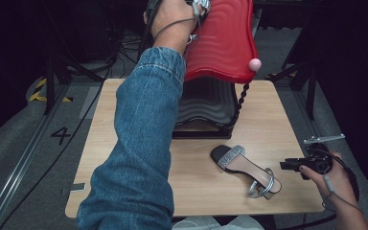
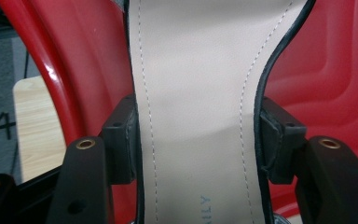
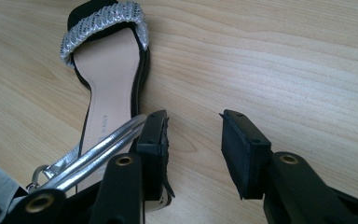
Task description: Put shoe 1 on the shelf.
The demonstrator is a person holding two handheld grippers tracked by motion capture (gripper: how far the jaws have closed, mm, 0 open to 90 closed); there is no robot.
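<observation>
A black sandal (image 1: 245,167) with a silver toe band is seen lying sole-down on the wooden table (image 1: 278,124), at about five o'clock from the table's middle; its long axis runs diagonally, the toe pointed toward ten o'clock and the heel with its silver ankle strap toward four o'clock. A second sandal (image 2: 196,102) is held raised at the top of the high view, against the upper red shelf (image 1: 225,38) of a small rack whose black lower shelf (image 1: 206,103) stands at twelve o'clock on the table; its beige insole is clamped across the narrow waist by the left gripper (image 2: 198,140), both pads pressed to its black edges, and its long axis is seen running straight away along the jaws. The right gripper (image 3: 193,140) is held at three o'clock of the lying sandal, jaws apart and gripping nothing, one pad just beside the ankle strap.
</observation>
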